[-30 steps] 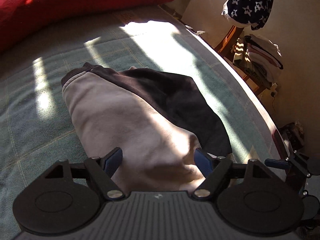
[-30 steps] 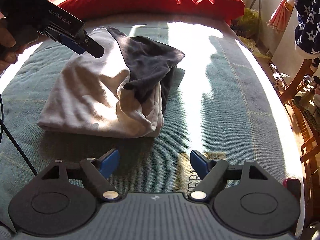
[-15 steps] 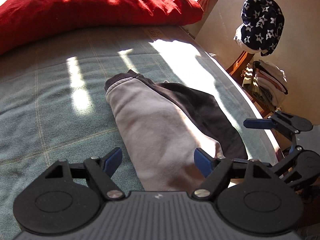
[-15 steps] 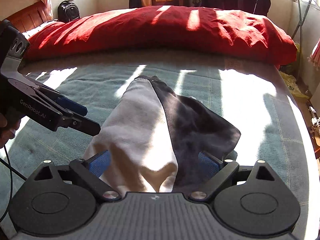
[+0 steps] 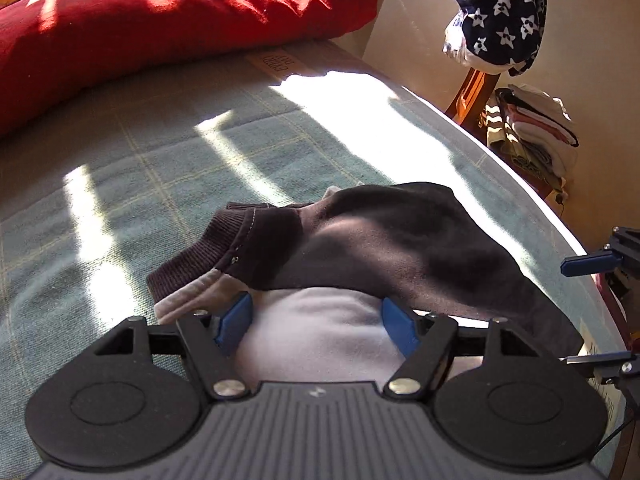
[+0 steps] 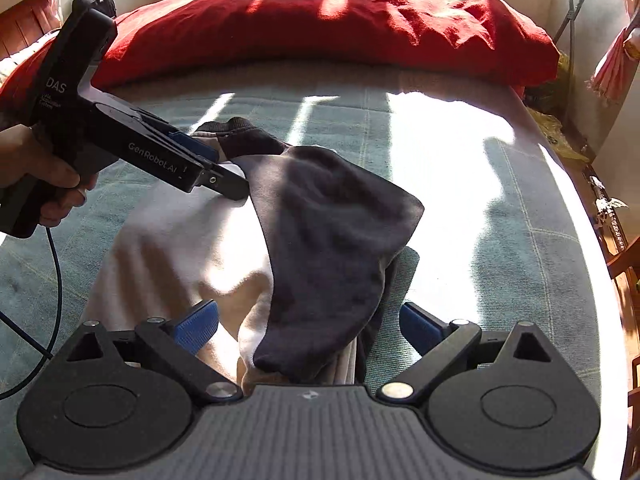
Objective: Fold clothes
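While the grey-and-black sweatshirt [image 6: 256, 240] lies part-folded on the bed [image 6: 460, 208], item status: fold under way. Left hand-held gripper [image 5: 316, 320]: jaws closing around the pale cloth by the ribbed hem [image 5: 192, 264], not yet pressing it. Right hand-held gripper [image 6: 308, 328]: released, jaws spread either side of the near bunched end. Next move, by judgement: pinch both ends together, lift, and lay one half over the other.

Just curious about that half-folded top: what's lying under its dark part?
Under the dark part lies the same top's pale fabric, and beneath that the green blanket. Whatever sits deeper inside the fold is covered.
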`<state>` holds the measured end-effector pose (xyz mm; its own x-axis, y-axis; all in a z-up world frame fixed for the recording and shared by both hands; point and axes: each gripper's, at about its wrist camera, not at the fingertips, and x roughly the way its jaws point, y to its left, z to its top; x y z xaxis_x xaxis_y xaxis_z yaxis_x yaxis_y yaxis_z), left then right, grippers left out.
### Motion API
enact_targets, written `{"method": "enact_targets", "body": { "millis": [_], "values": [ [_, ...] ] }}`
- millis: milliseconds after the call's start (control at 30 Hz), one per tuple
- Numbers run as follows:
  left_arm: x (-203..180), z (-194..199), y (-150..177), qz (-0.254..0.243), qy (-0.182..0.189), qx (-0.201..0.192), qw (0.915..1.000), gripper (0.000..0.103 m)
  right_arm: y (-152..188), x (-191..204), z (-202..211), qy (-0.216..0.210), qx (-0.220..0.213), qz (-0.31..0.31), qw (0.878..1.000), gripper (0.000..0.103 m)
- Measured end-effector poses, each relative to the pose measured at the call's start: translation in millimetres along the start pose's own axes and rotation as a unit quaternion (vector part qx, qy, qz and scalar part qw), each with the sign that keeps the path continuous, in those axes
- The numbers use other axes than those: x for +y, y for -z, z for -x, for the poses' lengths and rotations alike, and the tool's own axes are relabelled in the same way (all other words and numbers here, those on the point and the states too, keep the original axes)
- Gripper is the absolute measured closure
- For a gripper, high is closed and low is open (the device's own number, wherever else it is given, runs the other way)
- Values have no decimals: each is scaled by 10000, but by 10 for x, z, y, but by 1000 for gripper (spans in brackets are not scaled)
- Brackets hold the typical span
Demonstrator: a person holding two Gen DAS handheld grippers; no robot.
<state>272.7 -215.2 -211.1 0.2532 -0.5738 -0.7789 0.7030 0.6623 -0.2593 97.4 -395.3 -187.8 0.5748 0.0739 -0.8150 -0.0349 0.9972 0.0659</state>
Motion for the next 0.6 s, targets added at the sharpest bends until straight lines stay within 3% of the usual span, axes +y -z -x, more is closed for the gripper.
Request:
{"method": "enact_targets", "body": {
  "millis": [67,167,267,333,400,467,600],
  "values": [
    [-35,48,-76,-104,-106,57,9999,30,5,-59,-21,28,-5,-108,9999,4],
    [-68,115,-228,126,-97,-73,9998,32,-20,-131,-63,13,43,-305,9995,4],
    [-112,105,-301,161,341,-175,9991,26,-83,-157,-40,-128,-79,-393,9991,4],
    [-105,-37,-289,159,330,71,9993,26,-163,-178,-52,-345,-162,-424,9984,4],
    [-17,-192,-225,118,23,258,9996,27,-247,-176,-90,-748,-205,-418,9961,2],
    [66,-209,-218,384,177,158,9990,27,-309,-150,-137,-1280,-285,-394,9906,1],
    [5,-233,-247,169,104,211,9996,27,-273,-15,-362,-2104,233,-293,9769,0]
  ]
}}
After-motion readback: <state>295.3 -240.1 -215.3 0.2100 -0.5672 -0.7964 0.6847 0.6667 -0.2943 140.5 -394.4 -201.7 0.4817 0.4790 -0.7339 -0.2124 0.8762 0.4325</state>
